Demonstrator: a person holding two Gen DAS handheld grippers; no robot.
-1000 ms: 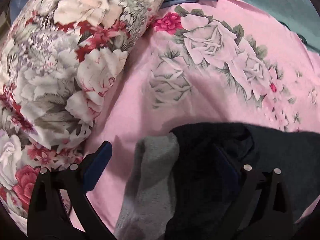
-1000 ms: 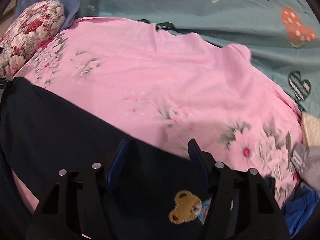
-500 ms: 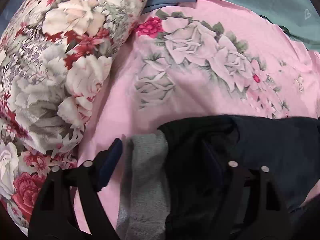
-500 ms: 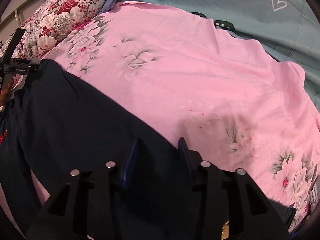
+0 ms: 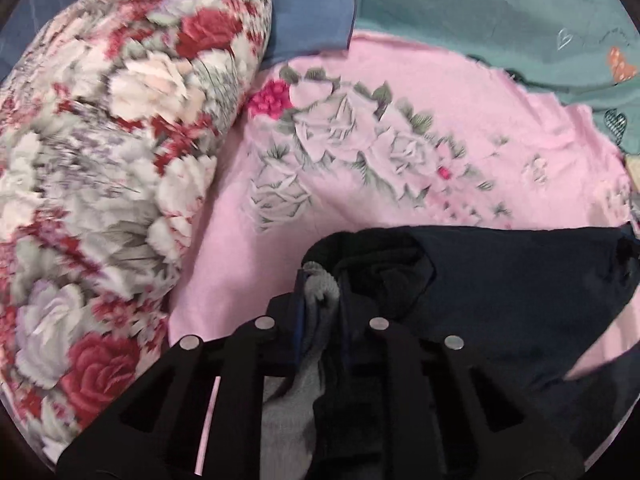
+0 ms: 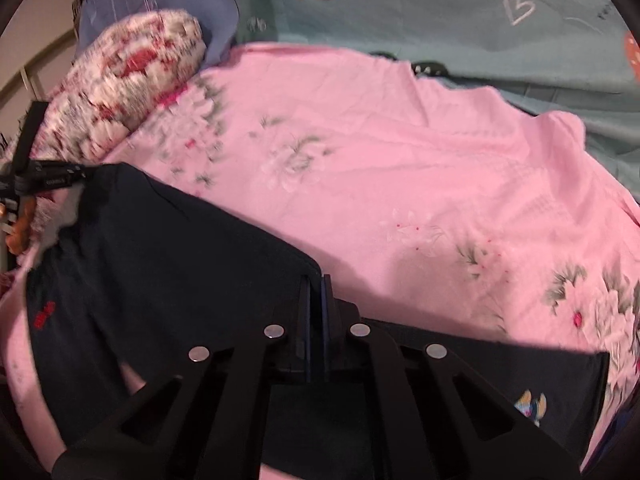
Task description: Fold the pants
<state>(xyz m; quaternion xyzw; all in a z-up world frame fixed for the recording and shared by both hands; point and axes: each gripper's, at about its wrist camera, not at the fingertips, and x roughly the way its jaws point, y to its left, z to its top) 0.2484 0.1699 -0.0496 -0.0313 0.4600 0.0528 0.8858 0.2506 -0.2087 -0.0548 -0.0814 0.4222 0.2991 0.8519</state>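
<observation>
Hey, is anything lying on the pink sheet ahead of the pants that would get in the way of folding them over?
Nothing visible does. Both grippers, left and right, are already shut on the dark pants, and the pink sheet beyond them is bare. The floral pillow sits off to the left side, clear of the pants.

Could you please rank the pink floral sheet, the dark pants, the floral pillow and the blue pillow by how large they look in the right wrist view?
1. pink floral sheet
2. dark pants, nearest the camera, so enlarged
3. floral pillow
4. blue pillow, farthest away and partly hidden, so its true size is unsure
</observation>
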